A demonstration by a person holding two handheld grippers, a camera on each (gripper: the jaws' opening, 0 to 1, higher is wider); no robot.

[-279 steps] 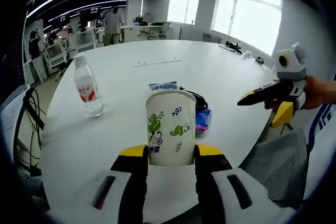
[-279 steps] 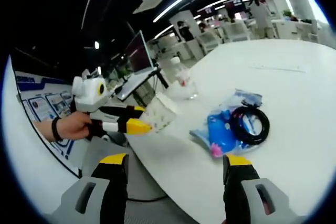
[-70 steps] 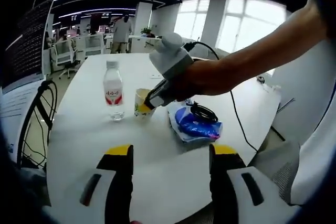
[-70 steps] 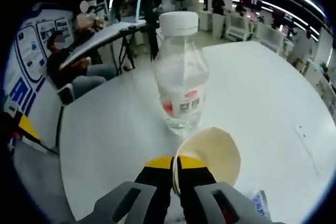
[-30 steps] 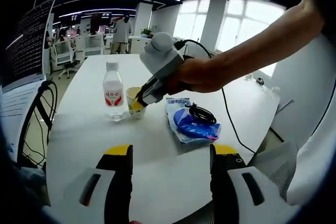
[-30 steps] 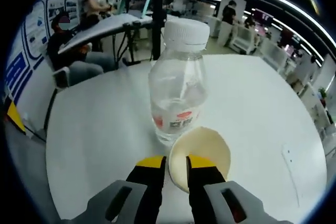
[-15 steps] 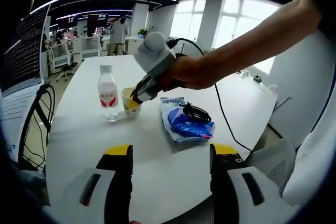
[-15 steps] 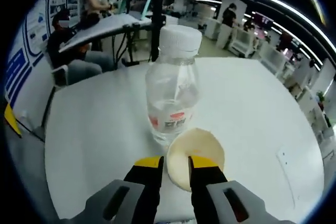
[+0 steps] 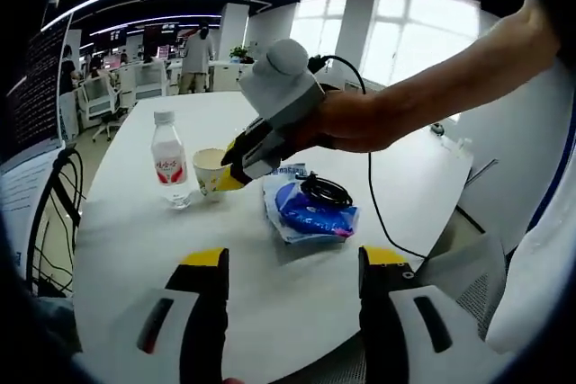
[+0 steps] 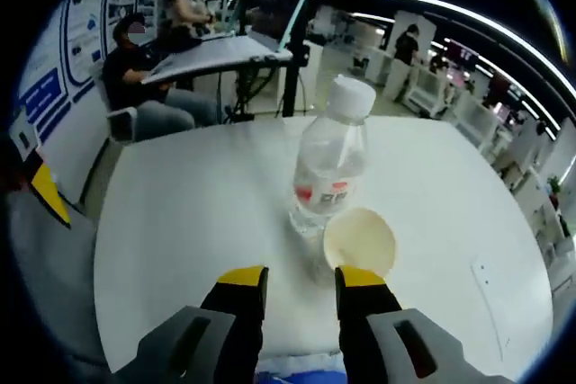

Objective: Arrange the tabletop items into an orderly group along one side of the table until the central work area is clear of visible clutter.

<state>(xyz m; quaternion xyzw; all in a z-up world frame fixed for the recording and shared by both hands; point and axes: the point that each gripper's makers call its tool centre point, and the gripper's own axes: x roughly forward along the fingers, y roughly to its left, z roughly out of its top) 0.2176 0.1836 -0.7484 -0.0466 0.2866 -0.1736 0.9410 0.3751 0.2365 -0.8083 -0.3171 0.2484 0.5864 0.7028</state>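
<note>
1. Right tongs (image 10: 290,287) have just let go of the paper cup (image 10: 359,240) and backed off, jaws parted.
2. Cup now stands beside the water bottle (image 10: 331,171) on the counter (image 10: 180,222).
3. Left tongs (image 9: 290,263) hang released; snack bag (image 9: 306,209) likely next.

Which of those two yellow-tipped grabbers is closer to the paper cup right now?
The right one. The right gripper has its open jaws right beside the paper cup, next to the water bottle. The left gripper hangs well back near the table edge, empty.
</note>
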